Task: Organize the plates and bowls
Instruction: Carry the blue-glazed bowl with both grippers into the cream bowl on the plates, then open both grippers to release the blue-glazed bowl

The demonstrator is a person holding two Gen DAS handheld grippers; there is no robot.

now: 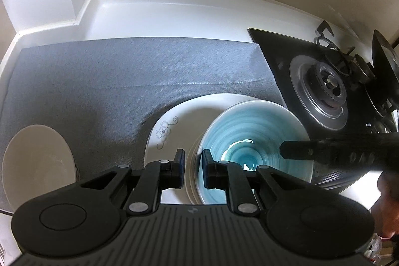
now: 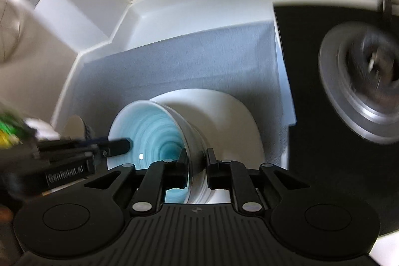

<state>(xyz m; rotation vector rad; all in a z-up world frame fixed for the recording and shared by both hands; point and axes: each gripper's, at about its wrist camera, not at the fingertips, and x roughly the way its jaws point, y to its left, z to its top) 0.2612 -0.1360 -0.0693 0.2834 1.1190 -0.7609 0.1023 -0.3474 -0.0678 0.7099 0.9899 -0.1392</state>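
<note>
A blue-swirl bowl (image 1: 251, 136) sits on a white flower-patterned plate (image 1: 172, 126) on the grey mat (image 1: 124, 71). My left gripper (image 1: 194, 161) is shut on the bowl's left rim, one finger inside and one outside. My right gripper (image 2: 196, 161) is shut on the bowl's (image 2: 149, 133) right rim in the same way, above the plate (image 2: 224, 111). Each gripper shows in the other's view: the right one (image 1: 324, 151) and the left one (image 2: 117, 145). A plain white plate (image 1: 37, 161) lies on the mat at the left.
A black gas hob (image 1: 319, 89) with a steel burner borders the mat on the right; it also shows in the right wrist view (image 2: 359, 91). White counter rim and wall (image 1: 149, 6) run behind the mat.
</note>
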